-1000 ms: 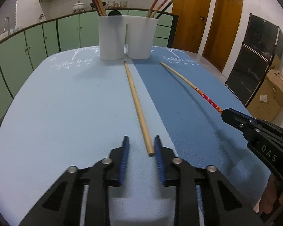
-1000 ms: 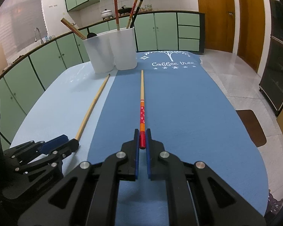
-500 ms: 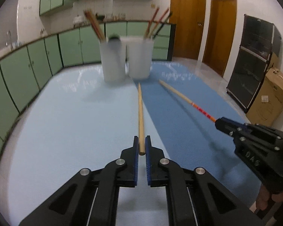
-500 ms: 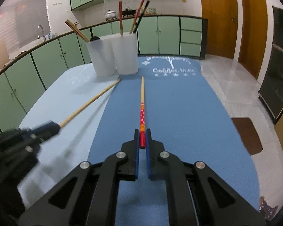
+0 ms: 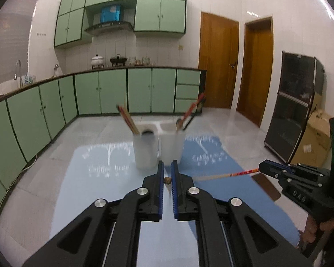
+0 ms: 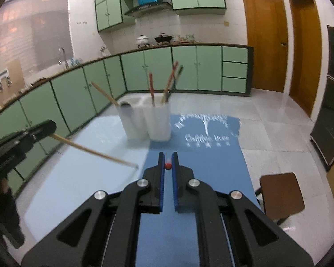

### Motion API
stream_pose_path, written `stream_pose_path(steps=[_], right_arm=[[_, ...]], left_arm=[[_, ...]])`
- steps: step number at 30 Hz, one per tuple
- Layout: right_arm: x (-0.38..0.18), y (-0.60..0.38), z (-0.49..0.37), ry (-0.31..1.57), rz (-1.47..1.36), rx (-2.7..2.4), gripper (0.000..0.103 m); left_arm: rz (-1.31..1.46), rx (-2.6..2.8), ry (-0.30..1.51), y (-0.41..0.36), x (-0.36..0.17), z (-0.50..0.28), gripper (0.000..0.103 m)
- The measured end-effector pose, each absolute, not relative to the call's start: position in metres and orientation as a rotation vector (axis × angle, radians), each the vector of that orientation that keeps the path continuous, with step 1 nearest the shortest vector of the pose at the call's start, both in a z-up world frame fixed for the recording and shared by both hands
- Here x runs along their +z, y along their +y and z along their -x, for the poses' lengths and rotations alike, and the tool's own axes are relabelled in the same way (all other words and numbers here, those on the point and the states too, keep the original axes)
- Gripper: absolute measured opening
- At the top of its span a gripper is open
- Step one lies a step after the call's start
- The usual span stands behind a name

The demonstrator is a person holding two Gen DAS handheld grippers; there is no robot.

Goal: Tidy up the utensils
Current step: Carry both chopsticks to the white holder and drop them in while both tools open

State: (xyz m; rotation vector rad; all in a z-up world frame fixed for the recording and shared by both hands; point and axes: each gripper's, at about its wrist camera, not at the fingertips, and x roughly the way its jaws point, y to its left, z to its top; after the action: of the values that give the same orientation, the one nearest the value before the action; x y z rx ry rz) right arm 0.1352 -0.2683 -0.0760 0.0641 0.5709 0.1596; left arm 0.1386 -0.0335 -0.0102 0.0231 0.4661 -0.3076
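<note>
- Table (image 5: 64,200): two-tone cloth, pale blue on one half, darker blue on the other, white tree print at the far end. No loose chopsticks visible on it, so as far as the views show, what's left is the two in the grippers.
- Holder (image 5: 158,149): white, two compartments joined side by side, upright at the far end of the table. Already holds several sticks: plain wooden ones and a dark round thing in the left compartment, red and dark ones leaning in the right. Judged partly done; blur hides the exact count.
- Left gripper (image 5: 166,181): pads pressed onto the butt of the plain chopstick (image 6: 93,151). Own camera shows only its round end; the right wrist view shows the full pale wood shaft, lifted off the cloth and slanting down toward the table centre.
- Right gripper (image 6: 167,165): pads pinching the red end of the red chopstick (image 5: 229,174). The left wrist view shows it airborne too: red patterned grip section, orange band, then plain wood toward the tip.
- Both sticks are held near the holder, not yet inside it.
- Remaining, by judgement: drop each stick into a compartment, likely plain to the left, red to the right to match.
</note>
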Motion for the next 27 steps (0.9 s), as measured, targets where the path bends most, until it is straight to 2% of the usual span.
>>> stream_pose_path(steps=[12,27], right_arm=[[-0.016,-0.258,-0.183,0.639,-0.036,0.346,0.005],[0.099,-0.256,-0.24,0.472,0.001,0.425,0.005]], left_arm=[[-0.026,-0.353,0.447,-0.033,0.021,-0.161,0.006],[-0.024,-0.398,0.277,-0.033,0.105,-0.204,0.006]])
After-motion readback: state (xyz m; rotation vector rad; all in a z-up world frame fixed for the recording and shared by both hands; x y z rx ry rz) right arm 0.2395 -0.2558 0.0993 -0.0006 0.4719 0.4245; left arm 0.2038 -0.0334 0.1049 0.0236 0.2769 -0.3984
